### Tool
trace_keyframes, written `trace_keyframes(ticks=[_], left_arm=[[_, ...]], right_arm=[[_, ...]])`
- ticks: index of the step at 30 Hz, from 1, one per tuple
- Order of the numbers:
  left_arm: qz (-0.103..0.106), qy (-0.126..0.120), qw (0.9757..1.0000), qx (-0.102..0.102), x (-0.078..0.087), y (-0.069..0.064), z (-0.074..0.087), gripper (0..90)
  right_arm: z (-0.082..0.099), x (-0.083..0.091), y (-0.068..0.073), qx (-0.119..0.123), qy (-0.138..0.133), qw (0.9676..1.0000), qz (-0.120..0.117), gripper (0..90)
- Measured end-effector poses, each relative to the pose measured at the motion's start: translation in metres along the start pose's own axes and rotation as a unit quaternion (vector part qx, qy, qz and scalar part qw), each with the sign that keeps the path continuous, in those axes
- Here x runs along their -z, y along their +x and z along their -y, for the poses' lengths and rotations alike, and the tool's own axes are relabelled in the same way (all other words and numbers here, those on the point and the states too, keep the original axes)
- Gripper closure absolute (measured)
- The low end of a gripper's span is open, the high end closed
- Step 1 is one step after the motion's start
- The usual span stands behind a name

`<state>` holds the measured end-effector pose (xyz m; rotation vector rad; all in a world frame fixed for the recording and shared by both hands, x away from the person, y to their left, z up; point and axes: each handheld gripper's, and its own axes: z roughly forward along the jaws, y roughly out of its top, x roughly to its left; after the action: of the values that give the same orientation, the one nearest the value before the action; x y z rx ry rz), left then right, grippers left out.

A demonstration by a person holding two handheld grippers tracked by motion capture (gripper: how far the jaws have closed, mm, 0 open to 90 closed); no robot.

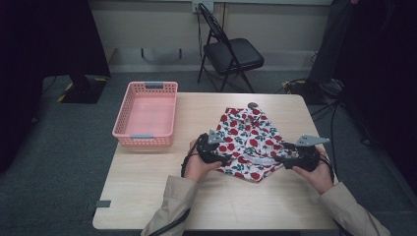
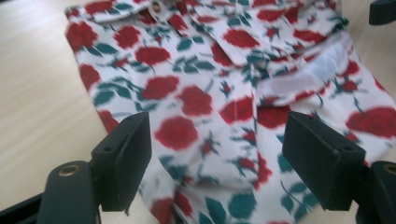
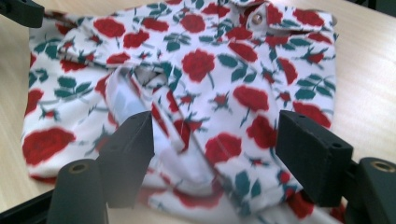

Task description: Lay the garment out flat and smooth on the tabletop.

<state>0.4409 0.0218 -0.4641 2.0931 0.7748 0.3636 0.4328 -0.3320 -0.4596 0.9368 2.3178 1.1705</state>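
A rose-printed garment (image 1: 247, 140), white with red flowers and green leaves, lies crumpled on the wooden table (image 1: 147, 187), toward the table's far right part. A metal snap (image 3: 257, 19) shows near the garment's far edge in the right gripper view, and a pale inner lining (image 2: 308, 74) peeks out of a fold in the left gripper view.

The left gripper (image 1: 222, 158) sits at the garment's near left edge, its jaws spread wide with the cloth lying between and under them; the pads do not press on it. The right gripper (image 1: 284, 158) sits at the garment's near right edge, jaws likewise spread apart over the fabric, clamping nothing. Each is held in a hand (image 1: 196, 167) of a person in beige sleeves (image 1: 169, 204), reaching in from the near side of the garment.

Left of the garment, a pink basket (image 1: 146, 86) stands on the table. Beyond the garment, off the table, is a black folding chair (image 1: 231, 51).
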Motion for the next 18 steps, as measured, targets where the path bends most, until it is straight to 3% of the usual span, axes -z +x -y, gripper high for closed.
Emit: trace_keyframes(ticks=[10,18], left_arm=[[0.022,0.014,0.9996,-0.008,-0.002,-0.017,0.021,23.8],[0.026,0.033,0.9989,-0.022,-0.007,-0.024,0.033,23.3]], right_arm=[[0.031,0.0,0.011,-0.002,0.023,0.9997,-0.012,25.6],[0.04,-0.004,0.018,0.009,0.044,0.9988,-0.018,25.5]])
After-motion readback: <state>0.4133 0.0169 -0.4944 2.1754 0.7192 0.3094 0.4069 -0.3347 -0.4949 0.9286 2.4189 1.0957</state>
